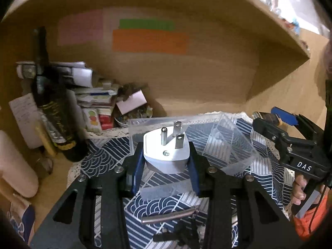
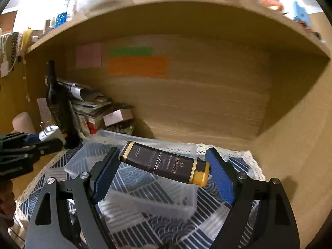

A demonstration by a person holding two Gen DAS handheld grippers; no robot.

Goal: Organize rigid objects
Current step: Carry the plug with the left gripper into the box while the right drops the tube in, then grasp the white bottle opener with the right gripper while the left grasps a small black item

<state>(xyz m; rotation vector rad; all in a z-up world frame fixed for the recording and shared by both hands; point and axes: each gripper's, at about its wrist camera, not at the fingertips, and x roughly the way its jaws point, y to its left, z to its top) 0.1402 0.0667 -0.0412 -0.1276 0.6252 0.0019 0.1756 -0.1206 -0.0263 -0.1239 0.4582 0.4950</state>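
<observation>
Fingers of the left gripper are pressed on both sides of a white plug adapter, its three metal prongs pointing forward and up, and it hangs above the clear plastic organizer box. On the other side, the right gripper holds a dark brown bottle with a yellow cap lengthwise between its blue pads, bottom against one pad and cap against the other, also over the same box. Under the box lies a blue patterned cloth, inside a wooden shelf compartment; a wine bottle and a pile of papers stand at the left. I judge that both things are now in the carrying step, before placing. Next move, I think, needs lowering each one into its own compartment of the box, slowly, and opening only when it rests on the bottom.
</observation>
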